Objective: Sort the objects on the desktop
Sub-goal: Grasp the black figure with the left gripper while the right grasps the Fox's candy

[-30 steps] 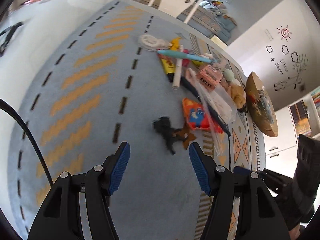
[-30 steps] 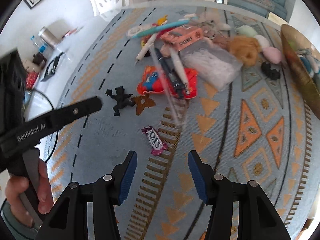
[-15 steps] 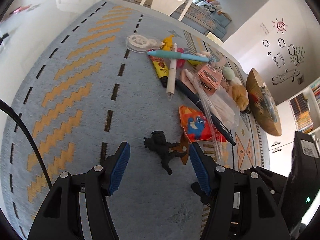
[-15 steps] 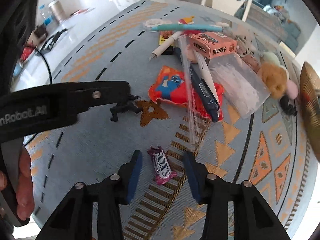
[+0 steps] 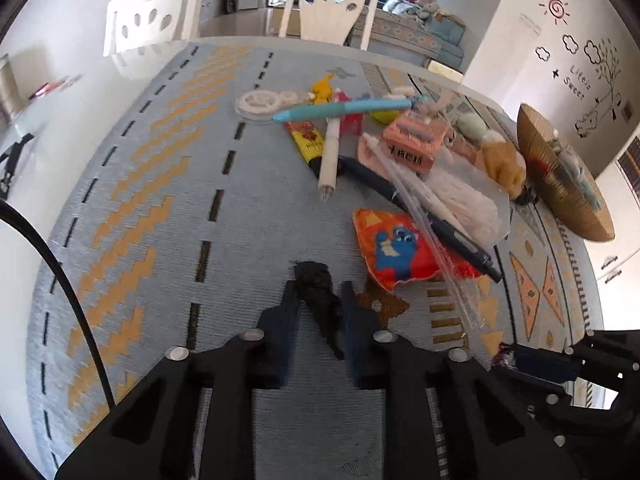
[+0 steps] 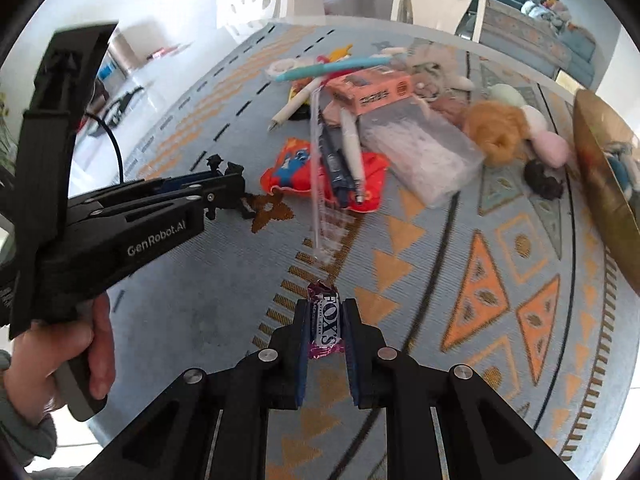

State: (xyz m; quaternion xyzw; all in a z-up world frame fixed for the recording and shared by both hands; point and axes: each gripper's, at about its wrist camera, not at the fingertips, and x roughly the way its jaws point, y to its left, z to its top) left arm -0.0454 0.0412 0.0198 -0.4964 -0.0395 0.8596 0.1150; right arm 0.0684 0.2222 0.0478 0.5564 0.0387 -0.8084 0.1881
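My left gripper (image 5: 318,300) is shut on a small black toy figure (image 5: 320,296) low over the patterned blue mat (image 5: 160,220); it also shows in the right wrist view (image 6: 224,188), where the figure (image 6: 218,164) sticks out of the fingers. My right gripper (image 6: 326,328) is shut on a purple and white Fox's candy (image 6: 326,322). A heap of pens (image 5: 332,152), an orange snack packet (image 5: 396,248), an orange box (image 5: 416,144) and plush balls (image 5: 500,164) lies beyond.
A golden woven basket (image 5: 560,176) stands at the mat's right edge. A clear plastic bag (image 6: 420,152) and a long clear tube (image 6: 318,184) lie on the heap. White chairs (image 5: 328,8) stand behind the table. A cable (image 5: 52,264) runs at my left.
Both grippers have moved forward and down and closed: the left onto the black toy figure, the right onto the Fox's candy. One second ago both were open.
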